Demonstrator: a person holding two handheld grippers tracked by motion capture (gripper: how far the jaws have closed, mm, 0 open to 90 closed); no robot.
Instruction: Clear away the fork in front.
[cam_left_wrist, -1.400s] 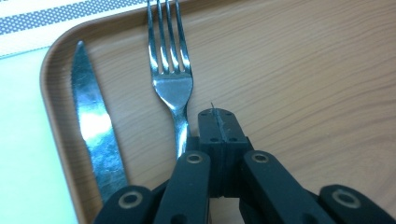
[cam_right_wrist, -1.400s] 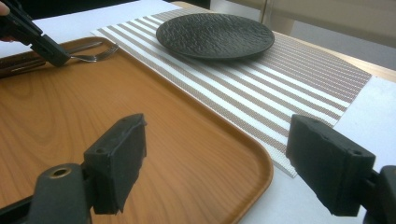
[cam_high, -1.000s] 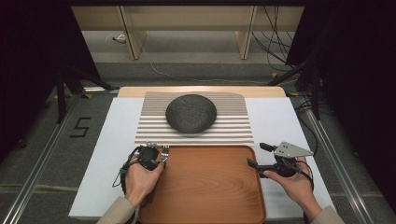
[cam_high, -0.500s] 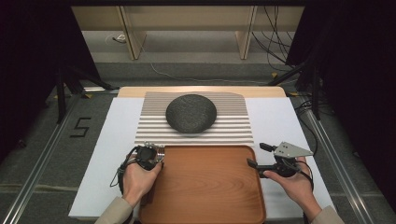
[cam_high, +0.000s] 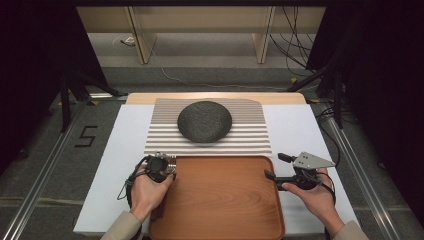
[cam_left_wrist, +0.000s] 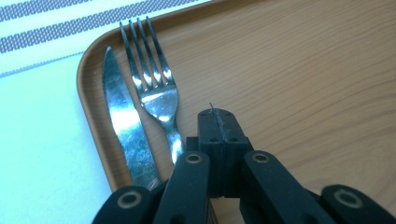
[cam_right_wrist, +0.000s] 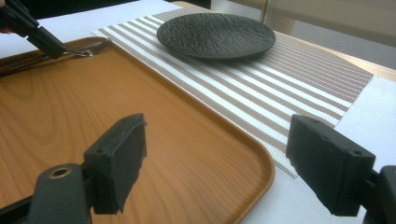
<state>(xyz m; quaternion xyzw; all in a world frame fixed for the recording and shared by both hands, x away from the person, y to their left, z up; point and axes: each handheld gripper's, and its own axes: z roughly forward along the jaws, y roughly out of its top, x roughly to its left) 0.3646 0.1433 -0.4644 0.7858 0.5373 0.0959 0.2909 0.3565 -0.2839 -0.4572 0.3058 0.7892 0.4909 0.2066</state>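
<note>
Jaws of the left gripper pressed together, nothing between the pads; tips hover over bare wood of the tray. Just left of those closed tips lies the fork, tines pointing away from the gripper, handle running back beneath the jaw linkage. Table knife lies beside the fork on its far side from the jaws, blade parallel to it and close against the tray's raised rim. Whether the jaws touch the fork handle cannot be told.

Jaws of the right gripper stand wide apart, empty. Between them: the near corner of the wooden tray and, beyond its rim, the striped placemat. Ahead of the jaws, on the mat, sits the dark textured plate. Far ahead and to their left, the left gripper's tips rest at the fork's end.

High view: left gripper at the tray's far left corner, right gripper at its far right corner, one hand on each
</note>
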